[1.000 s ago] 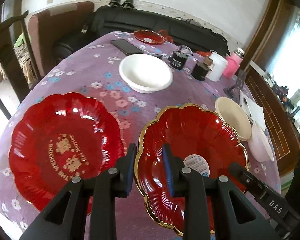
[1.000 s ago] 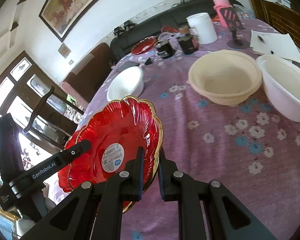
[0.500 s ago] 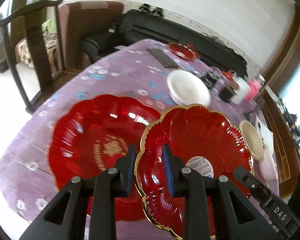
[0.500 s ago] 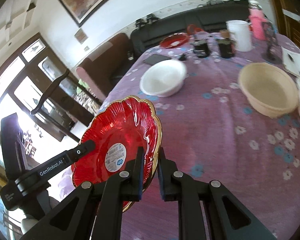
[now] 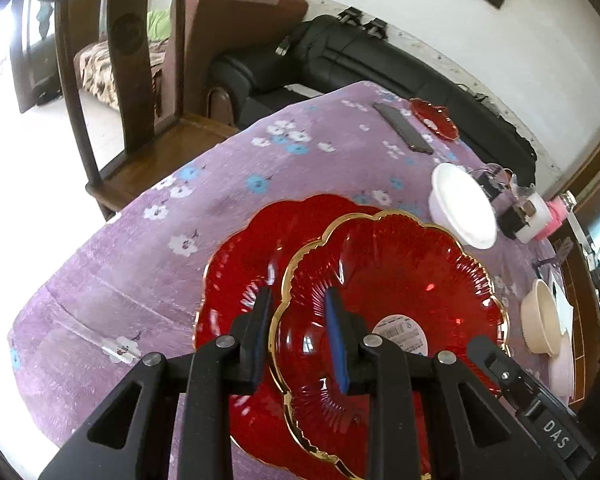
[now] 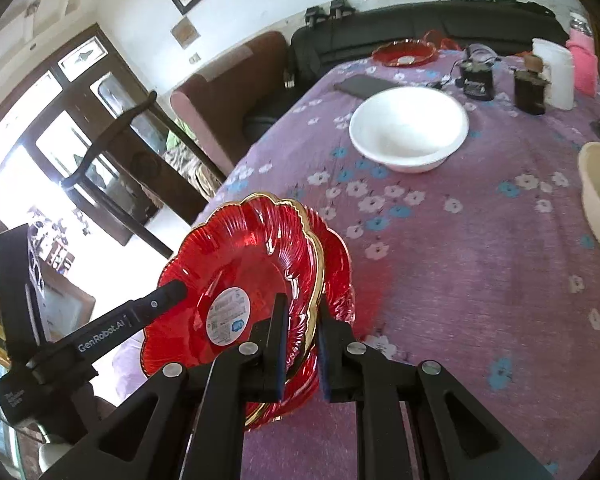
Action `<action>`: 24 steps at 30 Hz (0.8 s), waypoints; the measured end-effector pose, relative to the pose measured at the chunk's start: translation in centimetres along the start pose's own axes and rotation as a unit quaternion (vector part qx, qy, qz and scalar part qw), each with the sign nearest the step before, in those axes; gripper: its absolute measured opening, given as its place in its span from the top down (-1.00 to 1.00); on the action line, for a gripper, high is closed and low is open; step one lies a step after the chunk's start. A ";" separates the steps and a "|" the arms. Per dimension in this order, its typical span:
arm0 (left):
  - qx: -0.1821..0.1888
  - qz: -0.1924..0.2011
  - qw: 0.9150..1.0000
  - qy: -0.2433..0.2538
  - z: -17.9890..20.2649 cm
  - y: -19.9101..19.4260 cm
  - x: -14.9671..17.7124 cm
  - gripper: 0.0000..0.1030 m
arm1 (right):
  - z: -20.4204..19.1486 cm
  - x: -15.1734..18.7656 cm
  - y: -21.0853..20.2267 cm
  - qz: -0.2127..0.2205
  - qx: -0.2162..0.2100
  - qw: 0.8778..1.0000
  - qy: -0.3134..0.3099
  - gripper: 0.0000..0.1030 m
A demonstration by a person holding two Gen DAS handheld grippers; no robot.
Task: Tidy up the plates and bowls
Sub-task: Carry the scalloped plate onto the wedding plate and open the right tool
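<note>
Two red scalloped plates fill the near end of the purple flowered tablecloth [image 5: 148, 264]. Up top, the gold-rimmed plate [image 5: 400, 280] is carried tilted, overlapping the second red plate [image 5: 236, 276] that lies flat on the cloth beneath it. Ribbed glassy red, thin gold edge, and a round white barcode sticker [image 5: 405, 336] sits in its well. Left gripper [image 5: 298, 344] is clamped on one side of its rim, right gripper [image 6: 300, 344] is clamped on the opposite side, pads squeezing the gold edge. Farther along, the white bowl [image 6: 409, 128] stands empty, and the cream bowl [image 5: 542, 322] shows nothing inside either. Way back, a small red dish [image 6: 405, 53] sits beside a dark phone [image 6: 362, 86].
</note>
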State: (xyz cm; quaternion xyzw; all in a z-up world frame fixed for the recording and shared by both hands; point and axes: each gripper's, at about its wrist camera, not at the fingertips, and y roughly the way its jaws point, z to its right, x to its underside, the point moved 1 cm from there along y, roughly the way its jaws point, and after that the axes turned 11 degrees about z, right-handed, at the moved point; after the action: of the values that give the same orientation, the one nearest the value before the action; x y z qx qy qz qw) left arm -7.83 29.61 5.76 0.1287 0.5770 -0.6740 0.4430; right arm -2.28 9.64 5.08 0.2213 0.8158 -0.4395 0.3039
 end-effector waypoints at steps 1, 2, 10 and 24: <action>-0.002 -0.001 1.000 -0.002 -0.2 0.2 0.0 0.51 | 0.0 0.1 0.5 -0.004 0.002 1.000 -0.002 0.73; -0.004 -0.002 1.000 -0.004 -0.4 0.4 0.1 0.51 | 0.0 0.2 1.0 -0.008 0.004 1.000 -0.004 0.73; -0.013 -0.002 1.000 0.000 -0.9 1.4 0.4 0.51 | -0.3 0.9 3.1 -0.022 0.019 1.000 -0.008 0.73; 0.009 -0.001 1.000 0.005 -0.5 1.1 0.2 -0.05 | -1.6 1.2 3.7 -0.014 0.042 0.998 -0.043 0.65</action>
State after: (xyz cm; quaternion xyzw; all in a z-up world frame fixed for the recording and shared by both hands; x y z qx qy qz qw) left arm -7.31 30.05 4.67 0.1351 0.5734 -0.6786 0.4387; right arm -1.29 13.03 2.83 0.2037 0.7860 -0.4864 0.3228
